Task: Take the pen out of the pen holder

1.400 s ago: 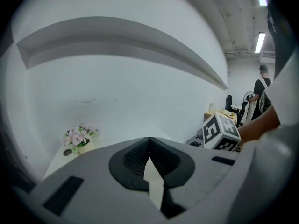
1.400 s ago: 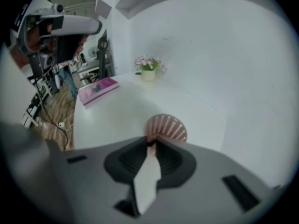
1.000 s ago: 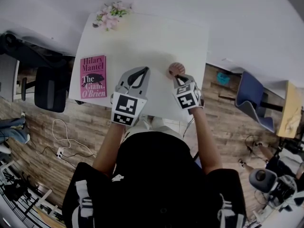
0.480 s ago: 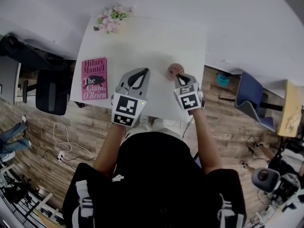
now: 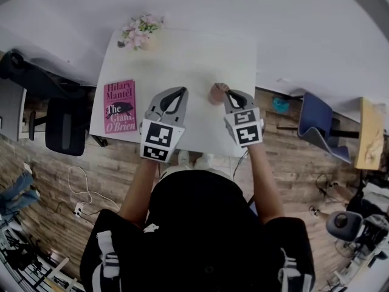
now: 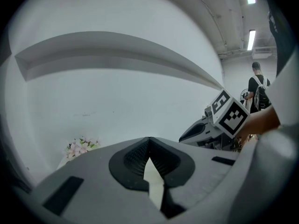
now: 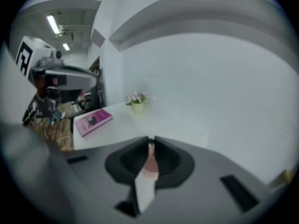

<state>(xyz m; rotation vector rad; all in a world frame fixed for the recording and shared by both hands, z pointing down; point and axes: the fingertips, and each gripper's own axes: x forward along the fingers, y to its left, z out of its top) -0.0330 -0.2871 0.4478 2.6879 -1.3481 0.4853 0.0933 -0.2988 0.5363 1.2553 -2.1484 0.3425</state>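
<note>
A small round brownish pen holder (image 5: 217, 93) stands on the white table (image 5: 182, 53) near its front right. My right gripper (image 5: 230, 95) hovers just right of and above the holder. In the right gripper view its jaws (image 7: 151, 142) stand almost together on a thin dark pen (image 7: 150, 145), with the pinkish holder (image 7: 150, 166) showing below through the gap. My left gripper (image 5: 182, 90) is held over the table to the left of the holder. Its tips (image 6: 149, 141) meet with nothing between them.
A pink book (image 5: 119, 105) lies at the table's left edge and a small pot of flowers (image 5: 140, 28) stands at the far left corner. A black chair (image 5: 64, 121) is left of the table, a blue chair (image 5: 319, 126) to the right. A person (image 6: 257, 90) stands far off.
My right gripper has risen from the holder, whose round top now shows clear beside its tips. The left gripper has stayed about where it was.
</note>
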